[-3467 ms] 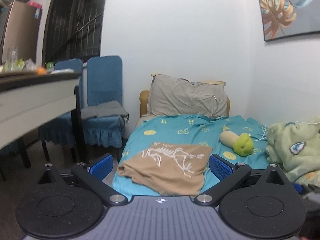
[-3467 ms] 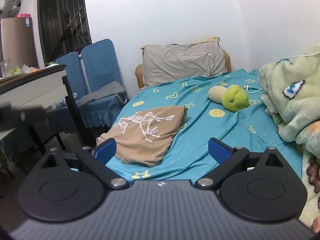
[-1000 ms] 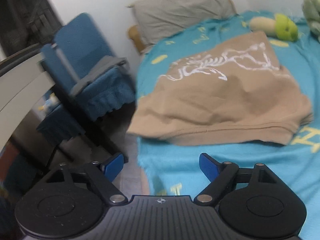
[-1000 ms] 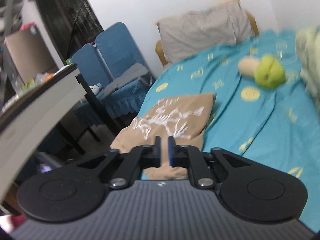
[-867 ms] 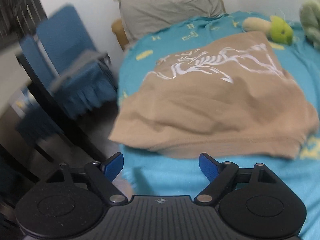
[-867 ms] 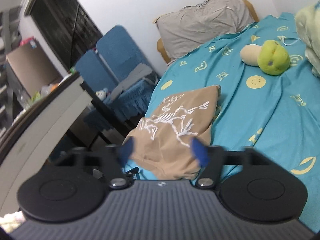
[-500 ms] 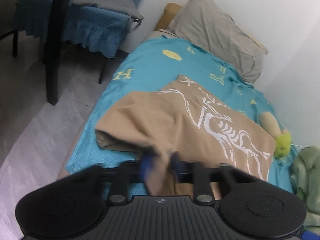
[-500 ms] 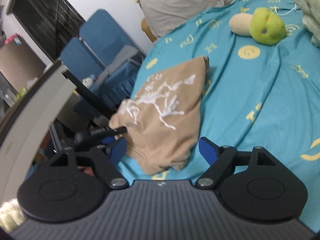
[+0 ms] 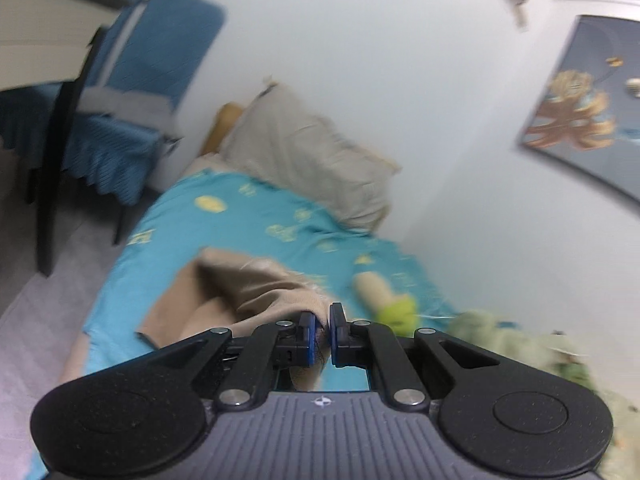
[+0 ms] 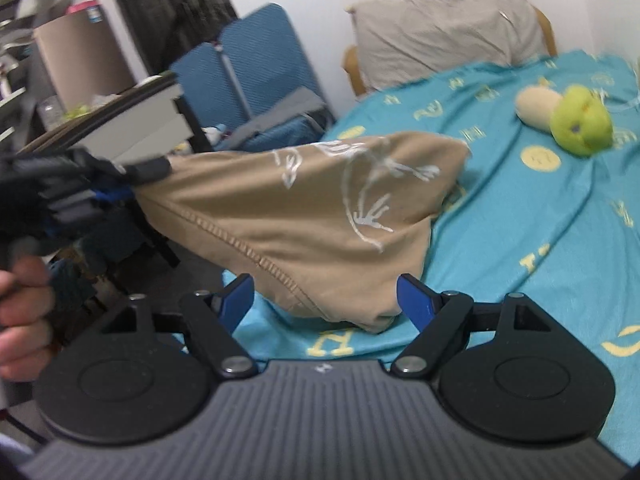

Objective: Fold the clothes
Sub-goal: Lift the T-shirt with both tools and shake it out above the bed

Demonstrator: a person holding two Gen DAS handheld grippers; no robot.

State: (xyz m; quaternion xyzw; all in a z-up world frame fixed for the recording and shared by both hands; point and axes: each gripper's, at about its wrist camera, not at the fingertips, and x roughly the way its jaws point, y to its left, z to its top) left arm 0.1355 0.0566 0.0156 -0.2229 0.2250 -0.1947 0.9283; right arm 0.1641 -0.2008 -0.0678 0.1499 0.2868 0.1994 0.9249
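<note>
**Caller:** While your left gripper (image 9: 323, 334) has its jaws clamped on a corner of the tan shirt (image 10: 320, 216), you've got that corner up off the bed (image 10: 540, 216), and the rest of the cloth sags back down to the sheet.

**Spotter:** And your right gripper (image 10: 325, 300)? Jaws wide, nothing in them. They have just been opening, and no cloth sits between them.

**Caller:** Look where the shirt lies from those open jaws: straight ahead and a little above, with the stitched hem (image 10: 256, 260) running on a slant from the raised corner at the left down to the low bunched corner right in front of you.

**Spotter:** So the shirt's long line runs left to right across your right camera, from the held corner toward the printed end resting on the bed. Your right hand is the nearer one to that loose low corner; I'd judge that's the one to take.

**Caller:** Count it up: one shirt, two grippers, one of them loaded.

**Spotter:** One pillow (image 10: 444, 28) at the head, one green and cream plush toy (image 10: 568, 120) well beyond the shirt, and two blue chairs (image 10: 244, 64) off the bed's side. One hand (image 10: 22, 312) shows at the left edge.
</note>
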